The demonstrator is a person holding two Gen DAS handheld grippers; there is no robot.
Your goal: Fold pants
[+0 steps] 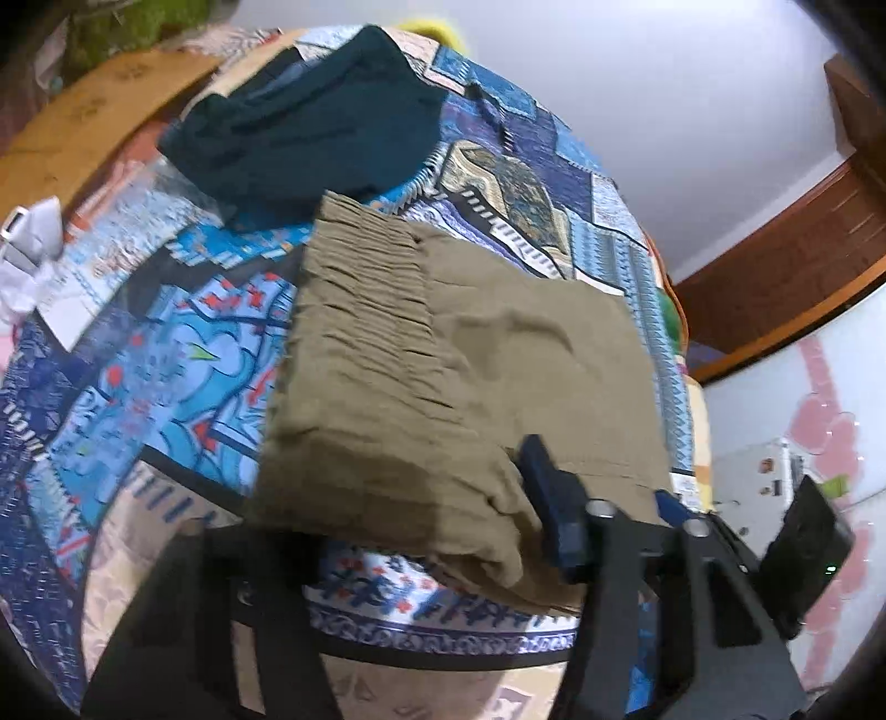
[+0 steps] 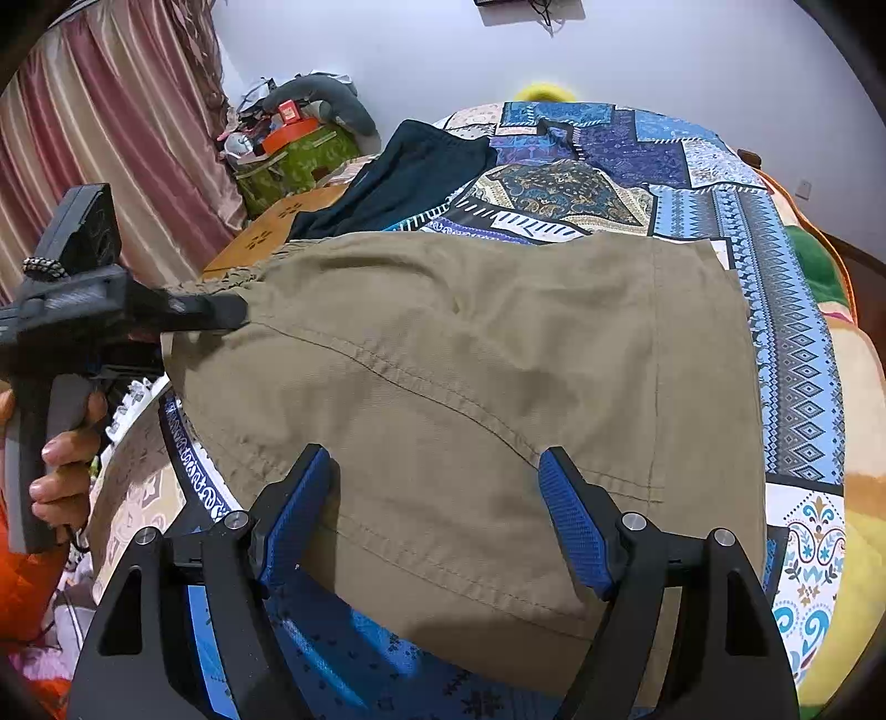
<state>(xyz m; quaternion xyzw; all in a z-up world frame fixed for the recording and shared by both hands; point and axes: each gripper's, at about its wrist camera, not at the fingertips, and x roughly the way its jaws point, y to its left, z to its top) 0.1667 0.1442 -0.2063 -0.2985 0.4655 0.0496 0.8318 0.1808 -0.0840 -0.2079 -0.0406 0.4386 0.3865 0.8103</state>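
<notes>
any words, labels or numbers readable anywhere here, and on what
None can be read.
White tag at the edge of the khaki pants: print too blurred.
Red box on the green bin: marking too small.
Papers on the white cabinet: too small.

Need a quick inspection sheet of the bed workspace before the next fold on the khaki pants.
Surface: patterned bedspread, pants lying on it.
Job's things: khaki pants, lying flat, elastic waistband toward the left gripper.
Clutter: dark teal garment, bunched beyond the pants.
Grippers: left gripper at the waistband corner, grip unclear; right gripper open, fingers astride the near edge.
Cables: wires hanging on the far wall.
Surroundings: striped curtain, green storage box.
</notes>
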